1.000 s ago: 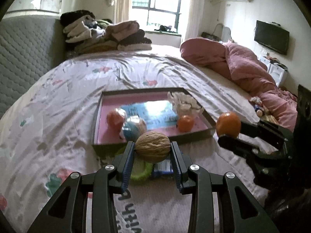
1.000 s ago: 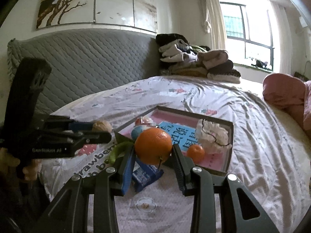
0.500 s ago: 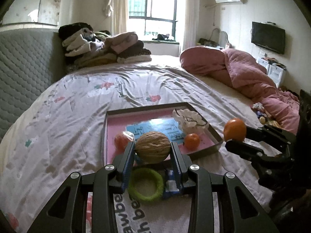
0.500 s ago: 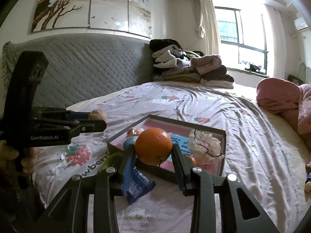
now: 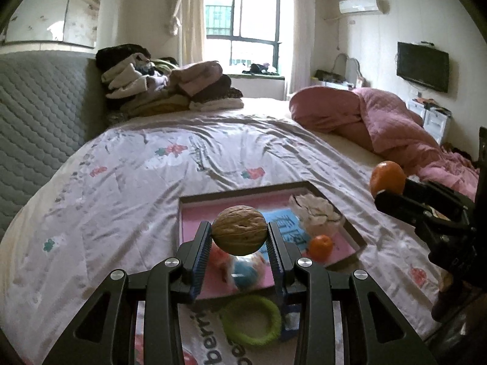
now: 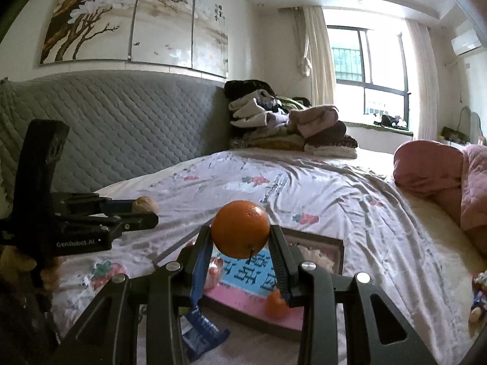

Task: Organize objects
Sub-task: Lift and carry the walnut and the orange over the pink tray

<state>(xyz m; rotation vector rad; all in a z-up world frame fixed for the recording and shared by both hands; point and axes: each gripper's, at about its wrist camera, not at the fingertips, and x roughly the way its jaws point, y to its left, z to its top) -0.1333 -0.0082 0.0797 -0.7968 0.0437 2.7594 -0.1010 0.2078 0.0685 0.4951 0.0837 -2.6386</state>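
Note:
My left gripper [image 5: 239, 234] is shut on a brown walnut [image 5: 239, 230], held in the air over the near end of a dark-framed tray with a pink floor [image 5: 194, 222]. In the right wrist view that gripper [image 6: 143, 213] comes in from the left with the walnut [image 6: 146, 204] at its tip. My right gripper [image 6: 240, 237] is shut on a large orange [image 6: 240, 229], also above the tray [image 6: 338, 252]. The left wrist view has the orange [image 5: 387, 179] at the right. In the tray lie a small orange [image 5: 320, 245], a white crumpled thing [image 5: 316, 213] and a blue ball [image 5: 245, 272].
A green ring [image 5: 251, 321] and a blue packet [image 6: 202, 333] lie on the strawberry-print sheet in front of the tray. A grey quilted headboard [image 6: 121, 140] stands at the left, folded clothes [image 5: 170, 91] at the far end, a pink quilt [image 5: 380, 127] at the right.
Both grippers have risen and tipped up with their loads still held. The tray and the green ring have slid lower in both views, and more of the room shows above.

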